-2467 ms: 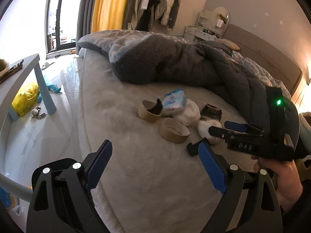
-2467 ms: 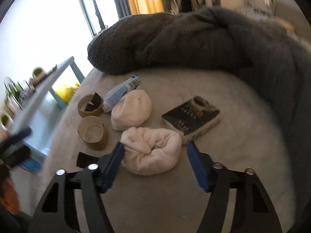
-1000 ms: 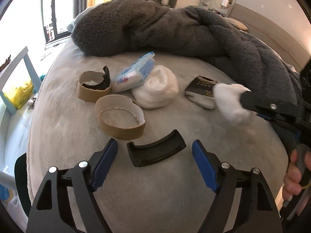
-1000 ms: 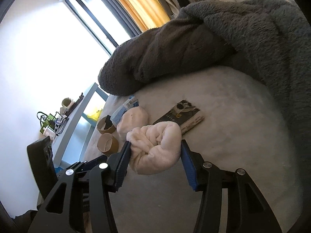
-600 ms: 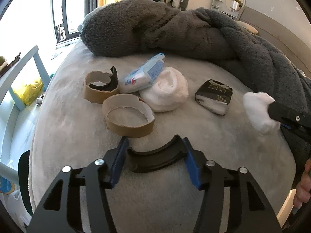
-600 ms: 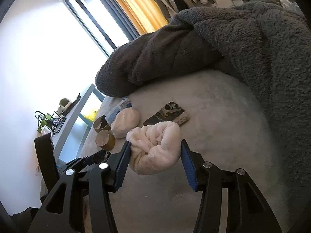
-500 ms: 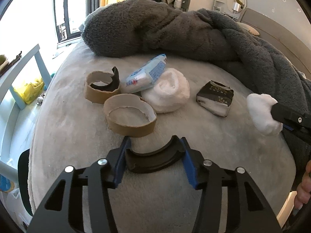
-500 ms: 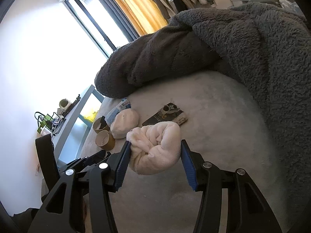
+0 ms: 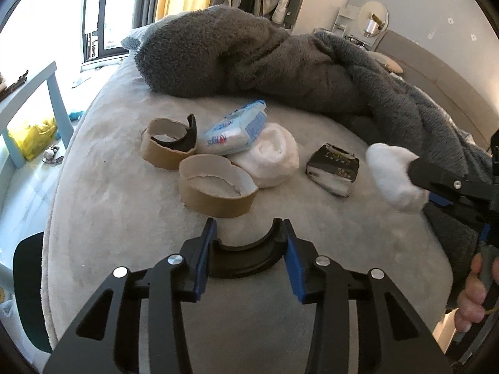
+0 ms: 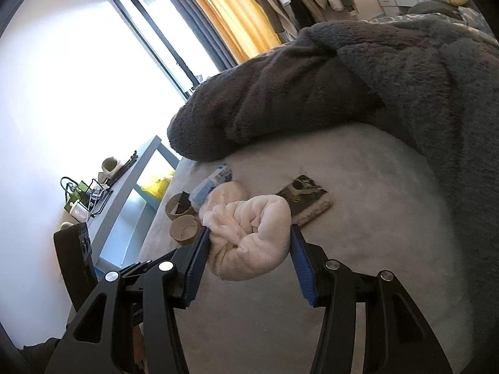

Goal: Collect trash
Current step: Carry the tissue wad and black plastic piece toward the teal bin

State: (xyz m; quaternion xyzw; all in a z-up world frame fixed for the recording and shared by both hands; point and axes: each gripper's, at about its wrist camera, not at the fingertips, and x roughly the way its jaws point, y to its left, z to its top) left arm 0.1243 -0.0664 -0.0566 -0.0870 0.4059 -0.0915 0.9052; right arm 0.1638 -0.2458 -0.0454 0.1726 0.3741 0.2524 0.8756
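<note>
While both tools are loaded, the bed (image 9: 131, 205) carries the rest of the trash below a heaped grey blanket (image 9: 249, 59), largest item in view

Left hand-held gripper (image 9: 248, 257): clenched on a black curved plastic piece (image 9: 246, 261), pads pressing its two upturned ends, piece low over the bed cover; contact with the cover cannot be told

Right hand-held gripper (image 10: 248, 251): grasping a white tissue wad (image 10: 249, 237), held clear of the bed, off to the right of the pile in the left view

Uncollected, on the bed:
- white tissue ball (image 9: 269, 159), touching the blue-white wrapper
- torn cardboard ring (image 9: 216, 190), nearest the left tool
- second cardboard ring (image 9: 165, 152) with a black curved strip leaning in it
- blue-white wrapper (image 9: 234, 131), resting across ball and ring
- dark printed carton (image 9: 333, 168), apart to the right

No bin visible in either view

Risks, as judged:
- curved piece held only at its tips; a twist or slackened squeeze could let it spring out sideways
- soft wad compresses, may sag or slip out during carry
- a low sweep of the left tool could knock the near ring, so the wrapper slides off
</note>
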